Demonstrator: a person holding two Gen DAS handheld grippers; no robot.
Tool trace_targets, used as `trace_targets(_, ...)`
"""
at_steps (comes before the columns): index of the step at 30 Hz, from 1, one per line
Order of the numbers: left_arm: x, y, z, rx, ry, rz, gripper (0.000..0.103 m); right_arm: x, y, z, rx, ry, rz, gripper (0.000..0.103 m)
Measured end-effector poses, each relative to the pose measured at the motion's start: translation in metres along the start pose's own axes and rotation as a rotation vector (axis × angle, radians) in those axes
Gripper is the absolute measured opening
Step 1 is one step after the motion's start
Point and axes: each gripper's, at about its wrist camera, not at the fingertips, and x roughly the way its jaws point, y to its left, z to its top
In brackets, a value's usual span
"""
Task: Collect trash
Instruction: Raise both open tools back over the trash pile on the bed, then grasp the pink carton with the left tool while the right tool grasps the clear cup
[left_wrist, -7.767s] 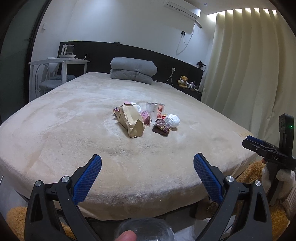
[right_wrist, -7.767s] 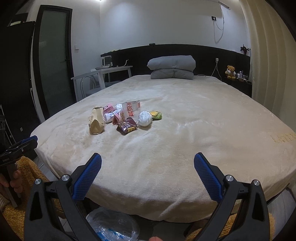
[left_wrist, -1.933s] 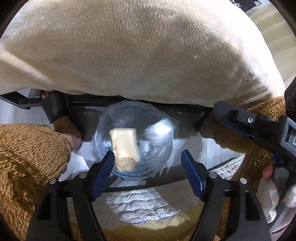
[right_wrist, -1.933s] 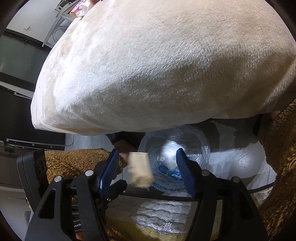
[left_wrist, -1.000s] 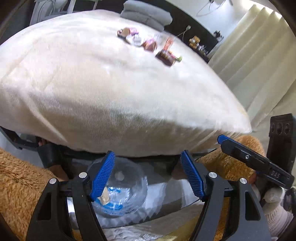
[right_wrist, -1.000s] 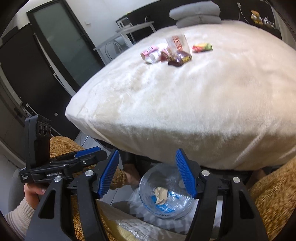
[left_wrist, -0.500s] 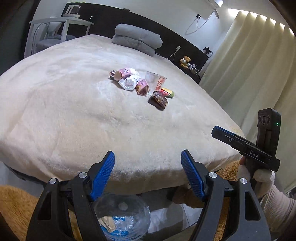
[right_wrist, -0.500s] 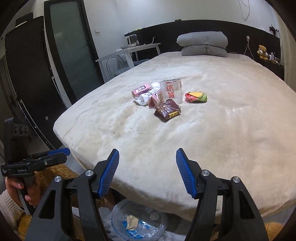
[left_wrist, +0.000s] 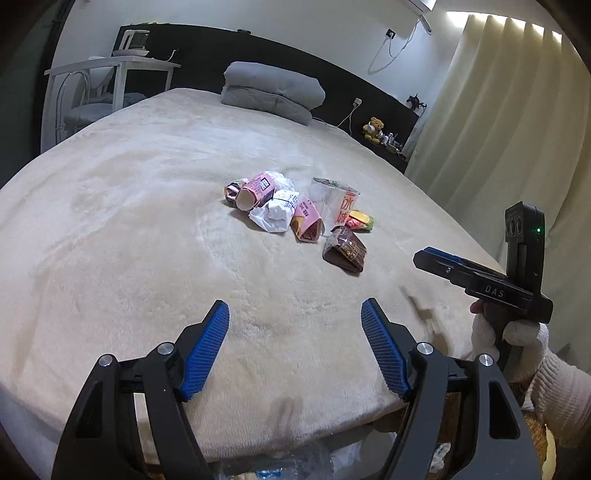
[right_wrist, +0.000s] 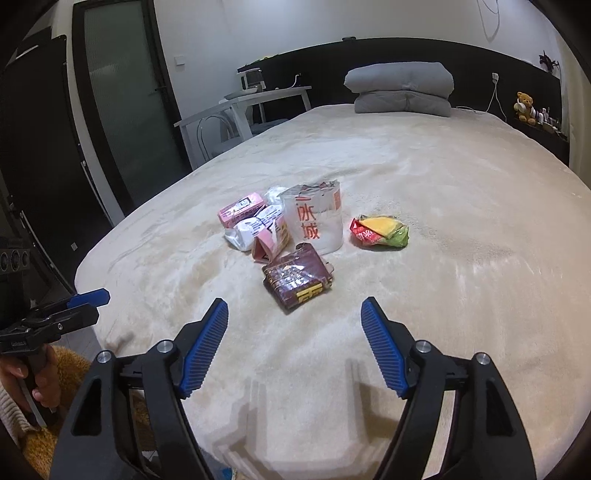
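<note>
Nearest of all, the left gripper (left_wrist: 294, 345) hangs over the near edge of the bed (left_wrist: 110, 221) with its blue-padded jaws spread wide and nothing between them; below that edge a crinkled clear bag (left_wrist: 280, 467) shows at the bottom of the left wrist view. The right gripper (right_wrist: 294, 343) is likewise spread and empty, poised over the cream blanket a little short of the trash, and in the left wrist view it appears side-on at the right, held in a white-gloved hand (left_wrist: 513, 343). Just beyond the right gripper's fingertips lies a dark brown snack wrapper (right_wrist: 297, 277), the closest piece of the trash pile, which sits near the middle of the bed. Behind it stands a clear plastic cup with red characters (right_wrist: 314, 221), with a crumpled red, yellow and green wrapper (right_wrist: 380, 232) just to its right. To the cup's left are a small pink carton (right_wrist: 269, 242) on its side, a crumpled white bag (right_wrist: 251, 229), and farther back another pink carton (right_wrist: 240, 212). At the far end of the bed rests a folded grey quilt (right_wrist: 400, 88) against the black headboard (right_wrist: 480, 62). A white desk (right_wrist: 255, 101) stands far left, and a teddy bear (right_wrist: 524, 105) sits on the shelf far right.
</note>
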Motion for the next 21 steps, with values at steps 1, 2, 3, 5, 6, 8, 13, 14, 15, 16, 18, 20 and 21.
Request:
trace_targets(1, 0.006, 0.001, 0.005, 0.011, 0.002, -0.002, 0.073, 0.005, -0.002, 0.003, 0.003, 0.002, 0.003, 0.074)
trace_targets(2, 0.012, 0.003, 0.009, 0.025, 0.001, -0.001, 0.073, 0.010, -0.004, 0.007, 0.006, 0.002, 0.001, 0.074)
trace_targets(3, 0.018, 0.005, 0.014, 0.035, -0.001, -0.001, 0.073, 0.015, -0.005, 0.010, 0.006, 0.000, -0.002, 0.074)
trace_targets(5, 0.030, 0.012, 0.023, 0.040, -0.003, -0.002, 0.073, 0.028, -0.008, 0.018, 0.004, 0.001, -0.004, 0.077)
trace_targets(6, 0.036, 0.015, 0.028, 0.040, -0.006, -0.002, 0.073, 0.034, -0.009, 0.021, 0.009, 0.000, 0.000, 0.090)
trace_targets(8, 0.047, 0.023, 0.038, 0.031, -0.013, 0.000, 0.073, 0.045, -0.013, 0.029, 0.024, -0.008, 0.021, 0.094)
trace_targets(13, 0.078, 0.038, 0.060, 0.021, -0.013, 0.002, 0.073, 0.072, -0.015, 0.047, 0.012, -0.010, 0.010, 0.094)
trace_targets(14, 0.083, 0.040, 0.063, 0.021, -0.014, -0.002, 0.073, 0.078, -0.017, 0.051, 0.012, -0.004, 0.010, 0.094)
trace_targets(15, 0.089, 0.042, 0.066, 0.020, -0.011, -0.006, 0.073, 0.083, -0.018, 0.053, 0.015, 0.001, 0.014, 0.094)
trace_targets(16, 0.096, 0.044, 0.069, 0.021, -0.006, -0.005, 0.073, 0.089, -0.019, 0.056, 0.017, 0.007, 0.021, 0.094)
trace_targets(18, 0.108, 0.049, 0.075, 0.021, 0.002, 0.000, 0.073, 0.099, -0.019, 0.061, 0.014, 0.018, 0.020, 0.094)
trace_targets(20, 0.118, 0.055, 0.082, 0.013, 0.005, 0.007, 0.073, 0.108, -0.020, 0.065, 0.014, 0.031, 0.029, 0.094)
trace_targets(21, 0.122, 0.057, 0.085, 0.003, 0.004, 0.004, 0.073, 0.111, -0.020, 0.066, 0.008, 0.034, 0.031, 0.094)
